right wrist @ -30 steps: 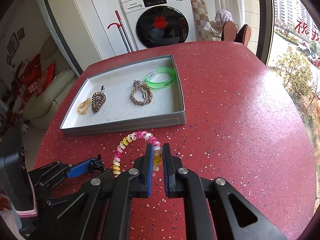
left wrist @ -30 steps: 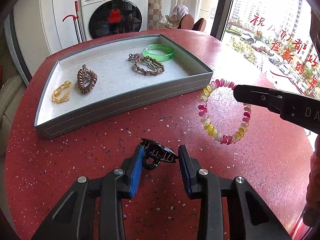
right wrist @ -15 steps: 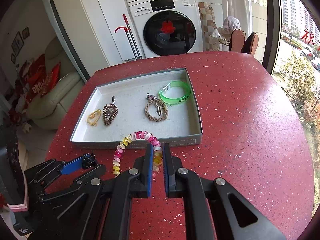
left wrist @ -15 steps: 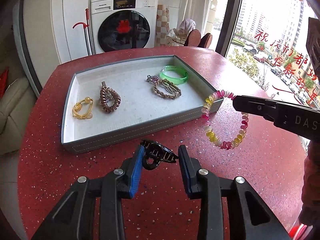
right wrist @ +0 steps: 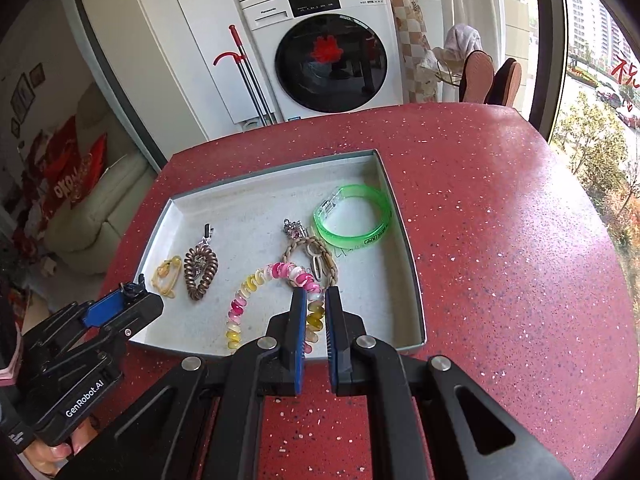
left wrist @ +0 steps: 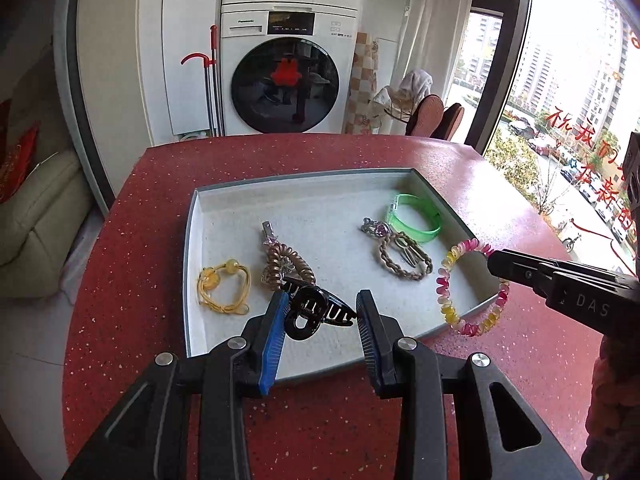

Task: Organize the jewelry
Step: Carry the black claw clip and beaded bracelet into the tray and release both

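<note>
My left gripper (left wrist: pixel 320 312) is shut on a black claw hair clip (left wrist: pixel 314 310), held above the near part of the grey tray (left wrist: pixel 192 248). The right gripper (right wrist: pixel 316 300) is shut on a pink-and-yellow spiral hair tie (right wrist: pixel 248 292), which hangs over the tray's near right side. From the left wrist view that tie (left wrist: pixel 448 280) dangles off the right gripper (left wrist: pixel 494 262). In the tray lie a yellow beaded band (left wrist: pixel 222 286), a brown spiral tie (left wrist: pixel 286 266), a braided brown bracelet (left wrist: pixel 404 256) and a green bangle (left wrist: pixel 414 218).
The tray sits on a round red speckled table (right wrist: pixel 500 240). Beyond the table's far edge stand a white washing machine (right wrist: pixel 328 52), red-handled poles (right wrist: pixel 244 72) and two chair backs (right wrist: pixel 490 80). A cream sofa (left wrist: pixel 36 216) is at the left, a window at the right.
Both grippers have travelled from the table in front of the tray to above its near part. Each still carries its item: the clip on the left, the spiral tie on the right.
</note>
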Demonstrator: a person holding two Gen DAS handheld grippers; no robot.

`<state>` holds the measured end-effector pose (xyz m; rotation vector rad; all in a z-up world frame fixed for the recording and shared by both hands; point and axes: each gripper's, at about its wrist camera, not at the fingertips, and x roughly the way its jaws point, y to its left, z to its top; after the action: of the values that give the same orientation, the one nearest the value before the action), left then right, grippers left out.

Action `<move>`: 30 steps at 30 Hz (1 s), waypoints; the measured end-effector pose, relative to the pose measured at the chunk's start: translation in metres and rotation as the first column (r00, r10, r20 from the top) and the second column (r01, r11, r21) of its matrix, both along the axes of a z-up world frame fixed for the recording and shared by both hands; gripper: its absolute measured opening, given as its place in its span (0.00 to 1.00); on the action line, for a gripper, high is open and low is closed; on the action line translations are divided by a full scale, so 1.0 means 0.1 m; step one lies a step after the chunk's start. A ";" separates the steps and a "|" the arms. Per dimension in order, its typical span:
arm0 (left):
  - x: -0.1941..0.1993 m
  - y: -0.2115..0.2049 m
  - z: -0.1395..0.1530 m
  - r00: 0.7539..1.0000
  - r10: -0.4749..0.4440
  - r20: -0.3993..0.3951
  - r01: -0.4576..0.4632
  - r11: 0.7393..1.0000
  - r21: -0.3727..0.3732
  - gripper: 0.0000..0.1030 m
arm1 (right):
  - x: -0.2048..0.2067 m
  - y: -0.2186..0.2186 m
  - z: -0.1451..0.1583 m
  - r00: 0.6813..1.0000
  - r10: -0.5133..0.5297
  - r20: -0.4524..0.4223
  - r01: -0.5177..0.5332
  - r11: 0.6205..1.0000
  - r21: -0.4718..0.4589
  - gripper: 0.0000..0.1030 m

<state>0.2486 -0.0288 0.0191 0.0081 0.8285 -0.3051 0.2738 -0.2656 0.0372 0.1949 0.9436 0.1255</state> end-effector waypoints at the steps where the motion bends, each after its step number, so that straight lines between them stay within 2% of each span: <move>1: 0.05 -0.01 -0.03 1.000 0.003 -0.003 -0.003 1.000 0.008 0.51 | 0.05 -0.01 -0.03 1.000 -0.005 -0.006 0.005 1.000 0.004 0.09; 14: 0.56 -0.13 -0.33 0.998 0.057 -0.025 -0.054 0.994 0.098 0.51 | 0.45 -0.14 -0.41 0.996 -0.067 -0.065 0.067 0.998 0.003 0.09; 20: 0.64 -0.18 -0.45 0.998 0.064 -0.009 -0.061 0.986 0.155 0.51 | 0.49 -0.12 -0.53 0.995 -0.055 -0.079 0.053 0.998 -0.023 0.10; 25: 0.66 -0.20 -0.53 0.998 0.063 -0.020 -0.059 0.984 0.170 0.51 | 0.50 -0.09 -0.56 0.995 -0.046 -0.083 0.042 0.998 -0.042 0.11; 27: 0.65 -0.21 -0.55 0.998 0.063 -0.023 -0.058 0.984 0.170 0.61 | 0.50 -0.06 -0.58 0.996 -0.039 -0.082 0.035 0.998 -0.056 0.11; 28: 0.65 -0.21 -0.56 0.997 0.072 -0.020 -0.067 0.981 0.180 0.74 | 0.49 -0.04 -0.58 0.996 -0.034 -0.082 0.028 0.997 -0.066 0.10; 30: 0.66 -0.22 -0.62 0.996 0.081 -0.026 -0.074 0.978 0.194 0.78 | 0.49 -0.01 -0.59 0.996 -0.024 -0.083 0.017 0.996 -0.082 0.11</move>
<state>0.3147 -0.0504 -0.0424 0.1519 0.8872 -0.1507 0.3226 -0.2669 -0.0215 0.1354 1.0283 0.0603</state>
